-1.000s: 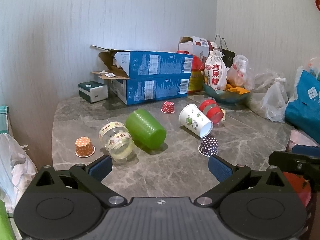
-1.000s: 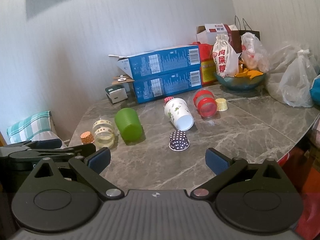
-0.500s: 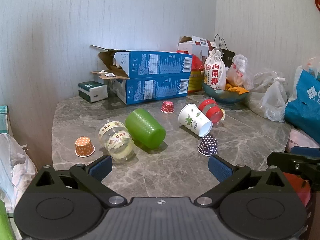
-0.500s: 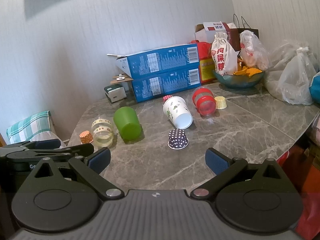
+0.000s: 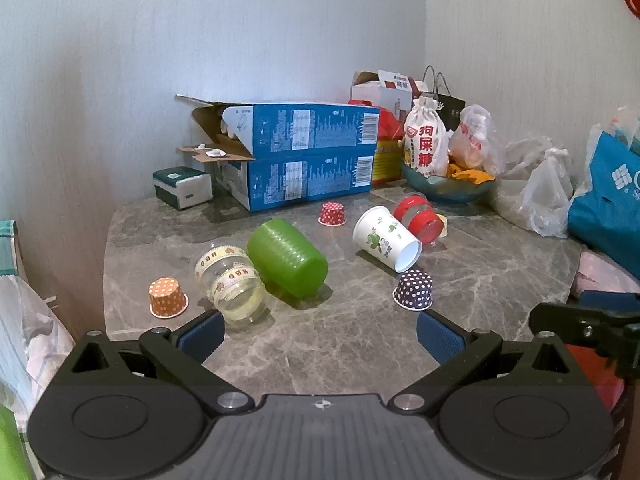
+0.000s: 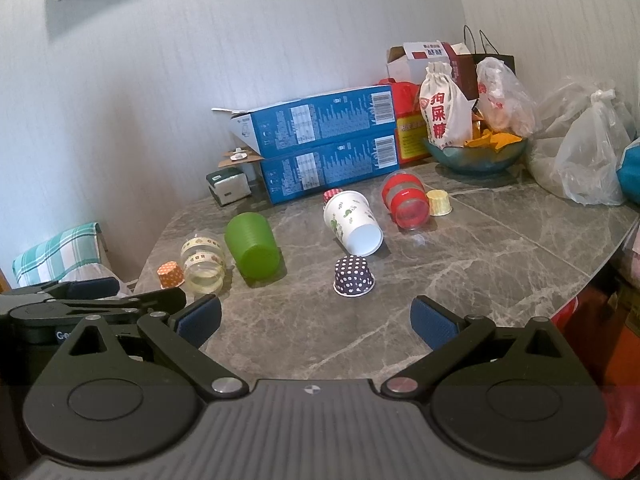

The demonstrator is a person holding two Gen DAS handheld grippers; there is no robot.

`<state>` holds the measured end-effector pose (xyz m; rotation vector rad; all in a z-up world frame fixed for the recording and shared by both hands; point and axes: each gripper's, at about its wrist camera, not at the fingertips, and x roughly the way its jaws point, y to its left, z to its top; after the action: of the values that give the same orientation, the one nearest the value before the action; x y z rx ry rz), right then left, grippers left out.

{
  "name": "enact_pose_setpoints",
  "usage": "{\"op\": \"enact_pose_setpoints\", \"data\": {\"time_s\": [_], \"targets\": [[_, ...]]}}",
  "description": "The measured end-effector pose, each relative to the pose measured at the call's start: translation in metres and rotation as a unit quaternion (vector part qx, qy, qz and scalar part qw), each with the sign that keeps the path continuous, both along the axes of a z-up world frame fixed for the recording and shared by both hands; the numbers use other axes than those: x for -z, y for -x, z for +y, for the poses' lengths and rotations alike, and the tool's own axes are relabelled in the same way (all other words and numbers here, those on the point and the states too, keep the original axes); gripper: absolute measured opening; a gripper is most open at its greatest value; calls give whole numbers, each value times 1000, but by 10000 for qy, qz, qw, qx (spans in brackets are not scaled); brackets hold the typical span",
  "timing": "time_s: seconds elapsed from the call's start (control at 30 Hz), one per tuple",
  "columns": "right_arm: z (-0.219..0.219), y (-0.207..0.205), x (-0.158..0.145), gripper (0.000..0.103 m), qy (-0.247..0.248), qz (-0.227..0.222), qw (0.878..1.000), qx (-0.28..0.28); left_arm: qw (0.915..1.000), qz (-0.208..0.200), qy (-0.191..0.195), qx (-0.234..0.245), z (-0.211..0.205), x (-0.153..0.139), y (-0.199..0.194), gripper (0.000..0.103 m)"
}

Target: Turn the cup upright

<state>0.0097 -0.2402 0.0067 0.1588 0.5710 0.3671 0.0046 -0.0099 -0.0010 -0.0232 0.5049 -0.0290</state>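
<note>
Cups lie tipped mid-frame on the marble table (image 5: 360,344): green cup (image 5: 287,257), white paper cup (image 5: 386,238), clear banded cup (image 5: 230,280). Risk, we judge: a side-lying cup rolls off under a glancing pad and knocks the purple dotted liner (image 6: 354,276). Left gripper (image 5: 318,334) and right gripper (image 6: 314,320) both spread wide, holding and touching nothing.

Four tipped cups (image 5: 288,256), maybe four small paper cups (image 6: 354,276), two blue boxes (image 5: 308,152).
</note>
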Motion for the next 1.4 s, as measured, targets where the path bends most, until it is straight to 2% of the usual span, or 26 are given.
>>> {"op": "enact_pose_setpoints", "data": {"time_s": [0.37,1.4], "targets": [[-1,1,0,102,-10,-4,10000,14,9999,19,104,-22,2,-1,0,103],[0,2,-1,102,-3,-10,10000,10,9999,12,104,-18,1,-2,2,103]]}}
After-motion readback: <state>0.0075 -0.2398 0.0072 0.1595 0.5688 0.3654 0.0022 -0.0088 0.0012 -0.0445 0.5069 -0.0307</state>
